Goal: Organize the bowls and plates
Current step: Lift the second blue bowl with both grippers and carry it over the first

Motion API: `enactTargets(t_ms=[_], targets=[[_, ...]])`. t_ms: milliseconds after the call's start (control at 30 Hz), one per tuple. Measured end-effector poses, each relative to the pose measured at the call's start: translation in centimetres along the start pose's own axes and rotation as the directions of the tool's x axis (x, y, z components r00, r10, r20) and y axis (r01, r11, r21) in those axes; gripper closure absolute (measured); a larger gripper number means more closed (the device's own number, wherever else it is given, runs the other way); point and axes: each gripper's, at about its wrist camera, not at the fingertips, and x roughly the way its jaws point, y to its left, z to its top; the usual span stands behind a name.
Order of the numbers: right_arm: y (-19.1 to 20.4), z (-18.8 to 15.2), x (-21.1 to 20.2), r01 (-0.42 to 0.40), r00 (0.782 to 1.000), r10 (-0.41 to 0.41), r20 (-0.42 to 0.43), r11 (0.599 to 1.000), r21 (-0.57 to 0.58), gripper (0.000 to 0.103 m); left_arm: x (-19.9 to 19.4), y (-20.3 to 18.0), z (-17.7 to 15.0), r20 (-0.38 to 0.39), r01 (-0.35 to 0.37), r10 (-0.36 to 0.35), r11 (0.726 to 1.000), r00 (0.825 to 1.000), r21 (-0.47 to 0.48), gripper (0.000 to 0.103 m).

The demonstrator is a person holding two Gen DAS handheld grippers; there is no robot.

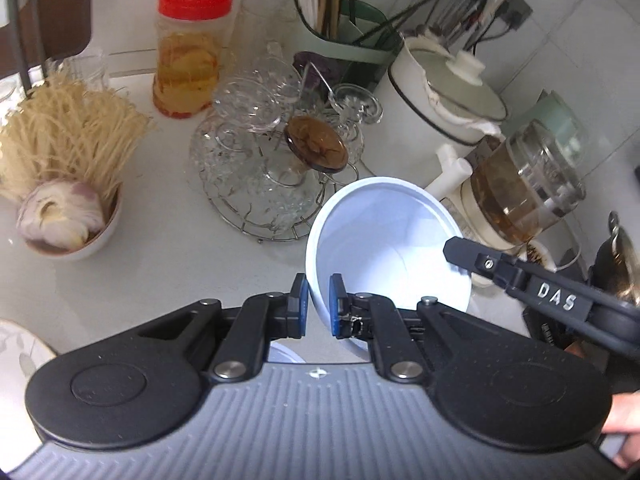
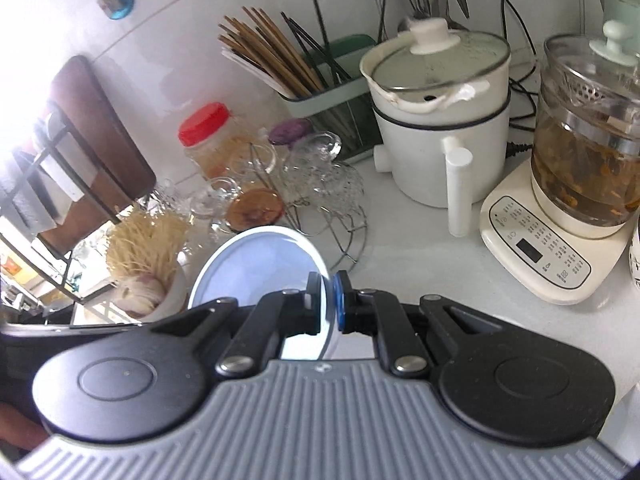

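A white bowl (image 1: 384, 240) hangs tilted above the counter, carried between both grippers. My left gripper (image 1: 318, 284) is shut on its near left rim, one blue pad inside the wall and one outside. My right gripper (image 1: 456, 250) reaches in from the right and clamps the opposite rim. In the right wrist view the same bowl (image 2: 256, 264) shows its hollow, and the right gripper (image 2: 329, 280) pinches its rim edge-on. A patterned plate (image 1: 20, 352) lies at the lower left. A small bowl (image 1: 96, 236) holds garlic and dry noodles.
Glass dishes sit on a wire rack (image 1: 272, 184) just behind the bowl. A red-lidded jar (image 1: 188, 48), a chopstick holder (image 2: 332, 92), a white lidded pot (image 2: 436, 120) and a glass kettle on its base (image 2: 580, 152) crowd the back and right of the counter.
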Motion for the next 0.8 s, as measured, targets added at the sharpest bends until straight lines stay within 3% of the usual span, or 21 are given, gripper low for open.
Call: enactTargets(t_ms=[400, 800], targets=[[2.6, -2.6, -1.8, -0.031, 0.999, 0.030, 0.030, 0.998, 0.051, 0.093, -4.3, 2.1, -2.2, 0.069, -0.006, 0.006, 1.000, 0.998, 0.001, 0.091], [4.4, -6.6, 0.1, -0.043, 0.998, 0.043, -0.044, 0.999, -0.015, 0.093, -3.7, 5.3, -6.7, 0.025, -0.065, 0.067, 0.994, 0.997, -0.087, 0.091]])
